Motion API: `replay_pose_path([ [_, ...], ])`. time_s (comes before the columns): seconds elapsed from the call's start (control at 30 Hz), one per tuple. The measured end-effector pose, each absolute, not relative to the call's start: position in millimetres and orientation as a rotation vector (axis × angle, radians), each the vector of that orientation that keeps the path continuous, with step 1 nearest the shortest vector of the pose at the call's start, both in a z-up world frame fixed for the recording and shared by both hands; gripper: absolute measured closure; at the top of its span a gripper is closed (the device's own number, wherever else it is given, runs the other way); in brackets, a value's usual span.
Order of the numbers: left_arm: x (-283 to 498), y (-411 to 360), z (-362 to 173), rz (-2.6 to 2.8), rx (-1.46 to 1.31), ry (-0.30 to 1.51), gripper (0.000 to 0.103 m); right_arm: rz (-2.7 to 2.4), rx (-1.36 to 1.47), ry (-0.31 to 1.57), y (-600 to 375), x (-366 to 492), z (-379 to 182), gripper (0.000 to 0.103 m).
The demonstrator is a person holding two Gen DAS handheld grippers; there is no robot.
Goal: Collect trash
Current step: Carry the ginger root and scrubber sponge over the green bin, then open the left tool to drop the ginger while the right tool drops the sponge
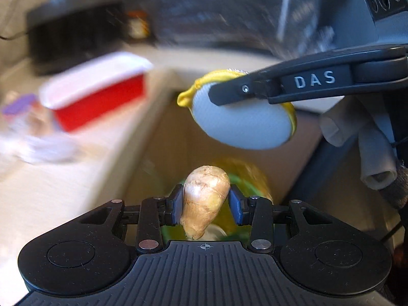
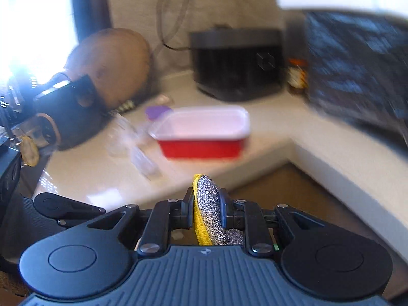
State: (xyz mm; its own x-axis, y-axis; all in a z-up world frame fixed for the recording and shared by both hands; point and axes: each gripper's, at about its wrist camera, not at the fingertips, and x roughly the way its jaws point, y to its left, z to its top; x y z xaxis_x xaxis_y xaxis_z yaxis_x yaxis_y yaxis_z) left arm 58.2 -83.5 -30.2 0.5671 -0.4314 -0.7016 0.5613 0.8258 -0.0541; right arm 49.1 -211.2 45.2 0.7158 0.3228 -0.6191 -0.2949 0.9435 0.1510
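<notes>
Both hands loaded, over the box beside the bench.
Your left gripper (image 1: 206, 205) has its jaws closed on a piece of ginger (image 1: 204, 201), hanging above the cardboard box (image 1: 173, 137), where something yellow-green already lies. Your right gripper (image 2: 206, 210) has its jaws narrow, clamped on a yellow-edged scrub pad (image 2: 207, 209), also near the box opening. Get each item clear inside the walls before letting go, one hand at a time. A red tub (image 2: 204, 132) and clear plastic bits (image 2: 132, 142) sit on the bench (image 2: 255, 158).

Black ribbed left gripper (image 1: 206, 205) with blue-padded jaws, possibly grey-gloved hand (image 1: 357, 148).
</notes>
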Motion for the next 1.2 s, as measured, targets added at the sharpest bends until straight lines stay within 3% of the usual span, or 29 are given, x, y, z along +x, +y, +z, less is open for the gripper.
replay_pose_path([
  [0.27, 84, -147, -118, -0.673, 0.150, 0.994, 0.060, 0.215, 0.203, 0.869, -271, 54, -75, 0.084],
  [0.57, 161, -165, -286, -0.532, -0.077, 1.335, 0.060, 0.089, 0.359, 1.079, -320, 88, -194, 0.084],
  [0.93, 239, -185, -445, -0.314, -0.130, 1.570, 0.061, 0.086, 0.386, 1.146, -335, 90, -227, 0.085],
  [1.2, 247, -201, -505, -0.249, -0.050, 1.616, 0.061, 0.046, 0.395, 1.212, -350, 86, -244, 0.084],
])
